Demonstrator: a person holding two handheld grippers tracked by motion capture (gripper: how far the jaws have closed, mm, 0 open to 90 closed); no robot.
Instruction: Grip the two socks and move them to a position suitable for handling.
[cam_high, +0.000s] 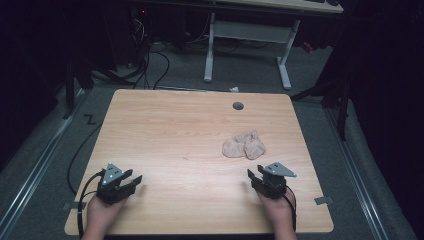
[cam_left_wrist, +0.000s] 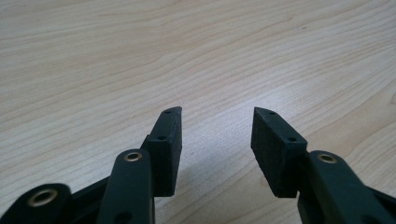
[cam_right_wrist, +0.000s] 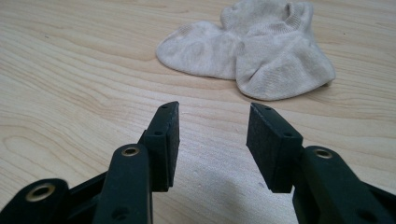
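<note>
Socks (cam_right_wrist: 247, 53): a beige pair, bunched in a loose heap on the right half of the wooden surface (cam_high: 175, 145), untouched. Right gripper (cam_high: 260, 178) rested near them, fingers (cam_right_wrist: 163, 140) spread and empty, aimed at the heap, apparently ready to reach. Left gripper (cam_high: 131, 181) lay well apart over bare wood, fingers (cam_left_wrist: 168, 144) likewise spread.

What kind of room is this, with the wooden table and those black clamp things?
Probably a lab or workshop set up for recording. A bare wooden table stands on grey carpet, tangled cables lie behind it, and a white desk frame stands beyond in a dark room.
</note>
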